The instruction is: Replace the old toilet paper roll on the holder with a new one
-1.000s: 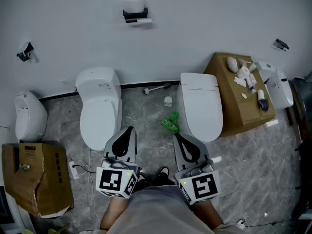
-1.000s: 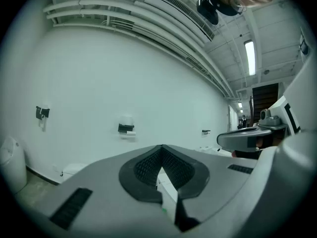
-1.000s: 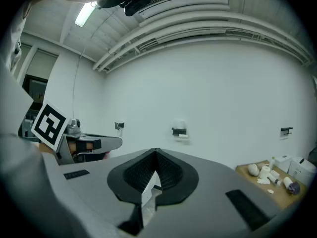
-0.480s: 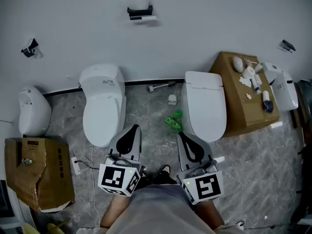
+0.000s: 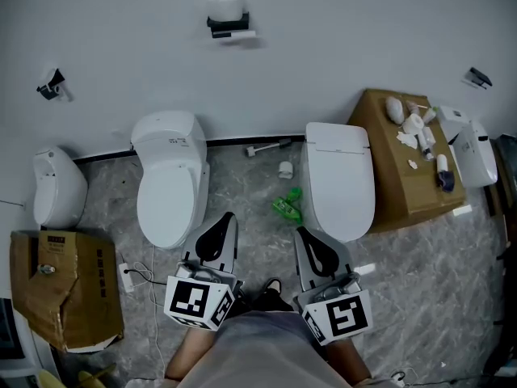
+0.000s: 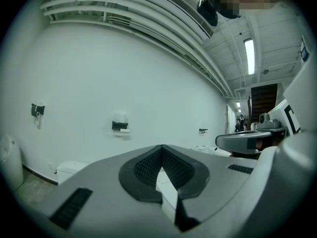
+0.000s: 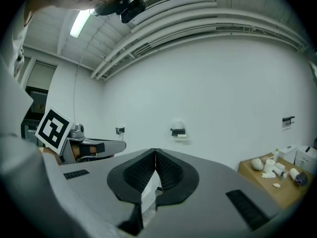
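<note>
2 grippers facing the wall holder (image 5: 227,26)
Left gripper (image 5: 229,217) and right gripper (image 5: 300,231), jaws together and empty, are well apart from the holder's roll (image 5: 225,6).

We see two white seats against the far wall, the left toilet (image 5: 168,180) and the right toilet (image 5: 339,176). Between them on the marbled floor (image 5: 250,217) lie a green packet (image 5: 285,204), a small white cup (image 5: 284,168) and a long-handled tool (image 5: 265,146). A urinal (image 5: 56,188) stands far left, with a torn cardboard box (image 5: 69,285) and a power strip (image 5: 126,278) nearer. A brown box (image 5: 396,176) flanks the right toilet.
</note>
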The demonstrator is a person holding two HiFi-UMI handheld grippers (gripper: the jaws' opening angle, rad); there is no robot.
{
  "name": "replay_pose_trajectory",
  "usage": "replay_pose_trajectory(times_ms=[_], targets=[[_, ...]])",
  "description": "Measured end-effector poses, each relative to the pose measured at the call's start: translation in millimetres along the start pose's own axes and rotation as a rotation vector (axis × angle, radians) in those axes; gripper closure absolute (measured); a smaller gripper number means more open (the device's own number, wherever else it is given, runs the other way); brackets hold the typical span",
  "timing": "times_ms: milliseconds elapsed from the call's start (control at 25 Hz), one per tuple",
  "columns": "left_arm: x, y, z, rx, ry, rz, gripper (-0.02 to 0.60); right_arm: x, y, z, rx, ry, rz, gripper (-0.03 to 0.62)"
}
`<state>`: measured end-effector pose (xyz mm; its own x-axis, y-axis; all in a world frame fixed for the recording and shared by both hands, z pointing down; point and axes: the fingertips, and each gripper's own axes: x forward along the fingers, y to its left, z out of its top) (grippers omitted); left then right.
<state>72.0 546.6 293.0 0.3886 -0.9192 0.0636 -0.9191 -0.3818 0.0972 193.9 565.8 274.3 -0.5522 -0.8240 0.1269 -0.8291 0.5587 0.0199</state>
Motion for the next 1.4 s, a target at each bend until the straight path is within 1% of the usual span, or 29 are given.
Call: replay_pose_trajectory(times_ms=[240, 440, 720, 1040, 1400], targets=[[9.4, -15.8, -8.3, -0.011, 0.029, 0.027, 0.577, -7.4, -12.5, -6.7, 0.022, 0.002, 0.028, 0.577], [14.2, -35.6, -11.4, -0.005, 0.034, 0.013, 0.577, -13.3, -19.9, -9.6, 0.027, -0.001, 0.040, 0.577], [13.4, -37.3, -12.3, -0.012, 0.029, 0.014, 0.577, -16.8, -17.5, -19.2, 0.050, 0.020, 0.049, 0.577], [22.7, -14.0, -11.7, -0.032, 0.012, 0.021, 0.577, 8.0, -12.5, -18.4, 0.037, 0.025, 0.063, 0.577], [52.8, 30.8, -2.7, -0.036, 0.000, 0.007, 0.577, 66.9, -7.6, -7.4, 0.025, 0.026, 0.081, 0.577]])
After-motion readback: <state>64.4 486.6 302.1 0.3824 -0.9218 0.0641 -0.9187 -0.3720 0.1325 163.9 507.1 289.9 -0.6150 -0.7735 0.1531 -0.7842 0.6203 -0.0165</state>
